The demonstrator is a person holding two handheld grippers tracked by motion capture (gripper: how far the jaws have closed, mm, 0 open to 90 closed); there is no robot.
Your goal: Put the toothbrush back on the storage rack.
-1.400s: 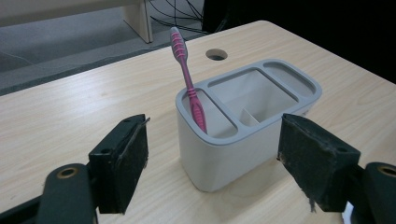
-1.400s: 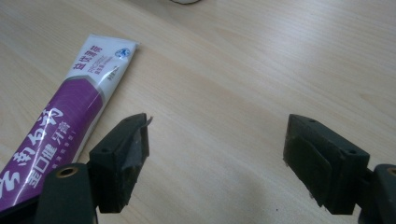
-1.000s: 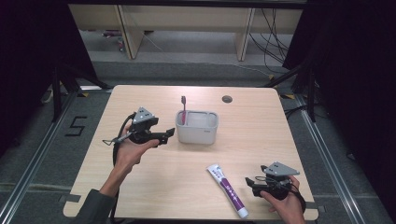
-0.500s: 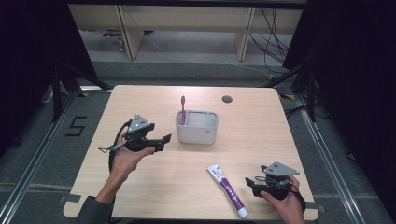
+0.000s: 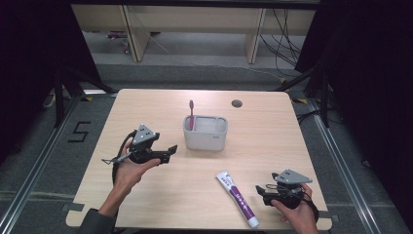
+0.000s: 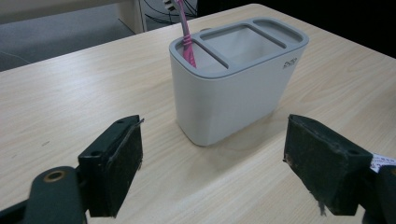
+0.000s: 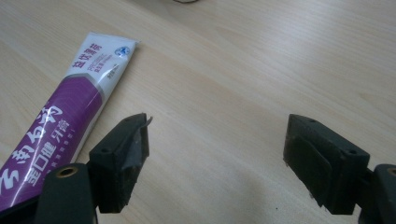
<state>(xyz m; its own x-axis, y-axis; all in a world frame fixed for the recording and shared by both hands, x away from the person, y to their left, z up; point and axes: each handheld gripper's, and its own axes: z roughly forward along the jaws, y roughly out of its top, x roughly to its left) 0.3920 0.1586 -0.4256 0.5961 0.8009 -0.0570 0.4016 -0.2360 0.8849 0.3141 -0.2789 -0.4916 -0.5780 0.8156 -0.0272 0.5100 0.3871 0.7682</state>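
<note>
While the left gripper (image 5: pixel 168 150) hovers just left of the holder (image 5: pixel 205 132) with its jaws spread wide and nothing between them, the right gripper (image 5: pixel 261 190) sits low at the table's (image 5: pixel 272 126) near right corner — jaws likewise released, empty. The grey holder stands upright mid-table, a pink toothbrush (image 5: pixel 191 113) upright in its left compartment; in the left gripper view the holder (image 6: pixel 233 88) fills the gap ahead of the jaws. The purple toothpaste (image 5: pixel 237 198) lies flat just beside the right gripper — apart from it, cap toward the near edge.
</note>
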